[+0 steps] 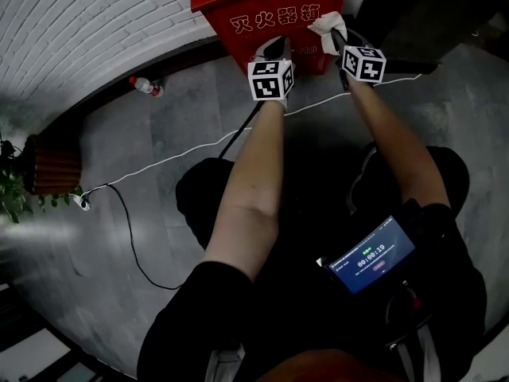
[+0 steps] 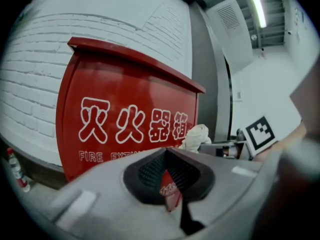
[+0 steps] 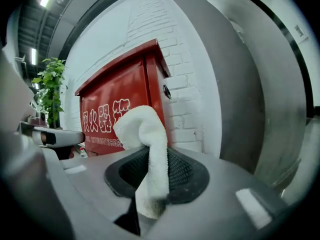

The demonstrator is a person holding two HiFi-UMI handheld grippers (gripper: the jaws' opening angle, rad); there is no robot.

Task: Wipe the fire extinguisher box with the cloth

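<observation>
While its jaws are clamped on the cloth [image 3: 146, 134], the right gripper [image 1: 336, 37] holds it up at the right end of the box [image 1: 266, 10] front, beside the last white character; whether the cloth presses on the red face cannot be told. The cloth is white and fluffy, pinched near its lower end between the ribbed black pads, with the rest bunched and curling above the jaw tips. The left gripper [image 2: 166, 151] points at the lower front of the box, just left of the right one, jaws closed to a meeting tip with nothing between them, only red showing behind.

The box is red with a sloped lid that overhangs the front, one row of four large white Chinese characters and a smaller white line beginning "FIRE EXT". It stands against a white brick wall [image 1: 87, 30], at the far edge of the grey floor [image 1: 159, 213].

Counted: one box, one cloth, two grippers. One bottle [image 1: 145, 86] lies at the wall's foot, well left of the box, and one white cable [image 1: 183, 153] runs across the floor
</observation>
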